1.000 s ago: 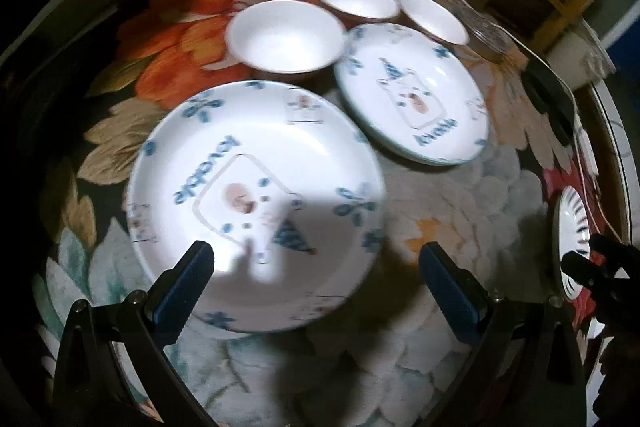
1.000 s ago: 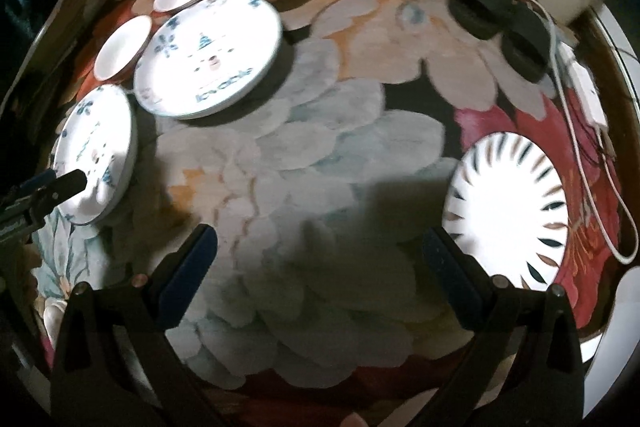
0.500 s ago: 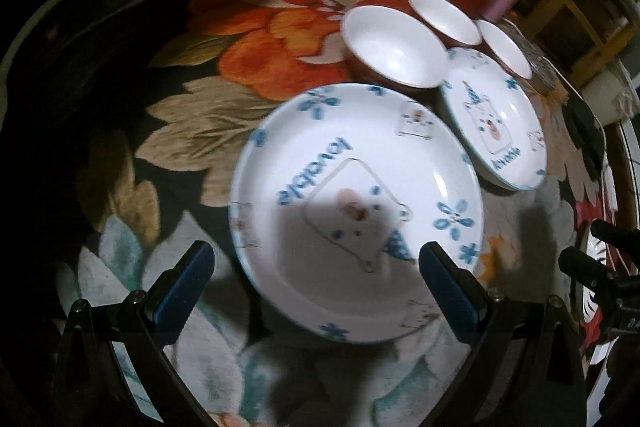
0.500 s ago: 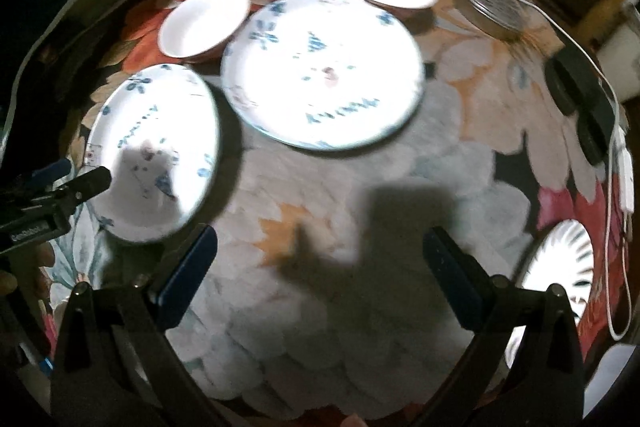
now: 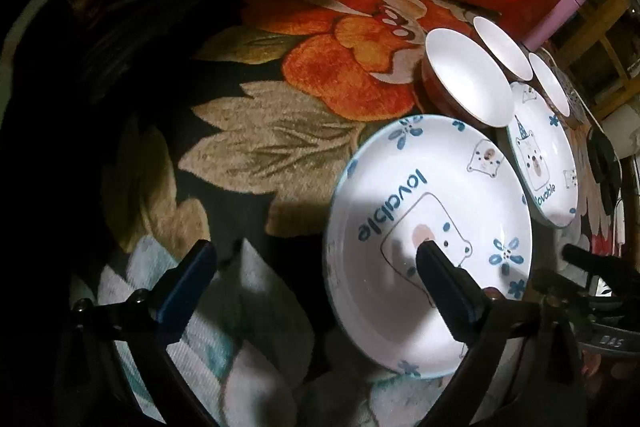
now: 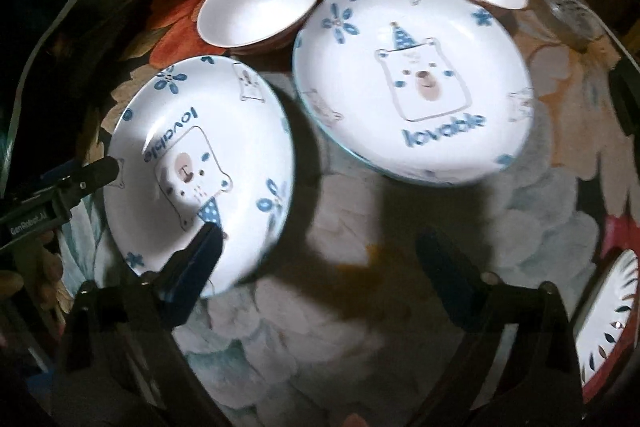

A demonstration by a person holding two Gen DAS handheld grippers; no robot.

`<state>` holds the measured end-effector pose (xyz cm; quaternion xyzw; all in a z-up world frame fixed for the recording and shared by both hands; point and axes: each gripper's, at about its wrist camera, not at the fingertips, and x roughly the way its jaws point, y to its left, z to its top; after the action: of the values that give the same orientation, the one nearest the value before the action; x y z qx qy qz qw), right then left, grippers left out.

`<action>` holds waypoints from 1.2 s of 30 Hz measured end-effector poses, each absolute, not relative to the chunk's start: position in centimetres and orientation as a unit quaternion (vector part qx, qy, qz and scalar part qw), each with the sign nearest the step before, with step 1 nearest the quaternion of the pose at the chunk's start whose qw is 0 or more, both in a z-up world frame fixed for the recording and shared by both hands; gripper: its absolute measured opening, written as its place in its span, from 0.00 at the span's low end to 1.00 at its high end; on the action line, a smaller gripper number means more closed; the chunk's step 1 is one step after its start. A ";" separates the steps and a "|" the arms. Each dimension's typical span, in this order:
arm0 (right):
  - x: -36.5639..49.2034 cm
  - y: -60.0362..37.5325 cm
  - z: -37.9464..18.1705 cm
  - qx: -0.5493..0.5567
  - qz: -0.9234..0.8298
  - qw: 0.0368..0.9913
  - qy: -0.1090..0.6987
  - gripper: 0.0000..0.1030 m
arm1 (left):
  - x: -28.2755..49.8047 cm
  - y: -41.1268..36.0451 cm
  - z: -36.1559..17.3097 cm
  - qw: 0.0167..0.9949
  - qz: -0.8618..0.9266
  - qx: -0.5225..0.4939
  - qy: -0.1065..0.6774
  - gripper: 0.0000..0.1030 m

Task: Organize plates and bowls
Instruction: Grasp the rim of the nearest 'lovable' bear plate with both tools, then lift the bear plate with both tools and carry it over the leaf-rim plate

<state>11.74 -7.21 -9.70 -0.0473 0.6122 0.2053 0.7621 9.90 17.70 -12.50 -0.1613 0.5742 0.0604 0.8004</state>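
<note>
the two gripper tools are stationed either side of the near bear plate (image 6: 200, 163), which lies flat on the flowered tablecloth (image 5: 280, 147). placement looks deliberate: the left gripper (image 5: 316, 279) straddles the plate's left rim, one finger over the plate's printed centre and the other out over cloth, jaws spread wide with nothing clamped. the right gripper (image 6: 320, 259) straddles the opposite rim, one finger over the plate's near-right edge, the other over bare cloth; its jaws are closing but remain well apart, and no pad presses on the rim that i can make out. in my judgement this is a two-sided approach so a wide, shallow dish can be lifted level rather than tipped from one edge.

the second bear plate (image 6: 412, 79), a match in pattern, sits just beside it, further back and to the right, likely the stacking partner. three white bowls (image 6: 260, 7) are ranged behind both plates, not nested. a striped plate (image 6: 608, 311) rests well apart at the right edge.
</note>
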 end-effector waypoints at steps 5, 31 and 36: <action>12.5 -5.7 -10.7 -0.035 0.224 0.751 0.620 0.74 | 11.2 18.4 -13.3 0.790 0.052 -0.171 0.586 0.80; 13.2 -4.5 -12.5 -0.017 0.237 0.719 0.654 0.15 | 10.6 16.2 -13.7 0.780 -0.007 -0.141 0.609 0.19; 13.3 -4.9 -11.7 -0.012 0.236 0.725 0.646 0.14 | 10.1 15.9 -13.0 0.786 -0.012 -0.138 0.603 0.19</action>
<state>13.26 -4.93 -11.65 -0.0119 0.6465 0.2361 0.7254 10.09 15.92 -12.98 -0.1376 0.6029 -0.0119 0.7858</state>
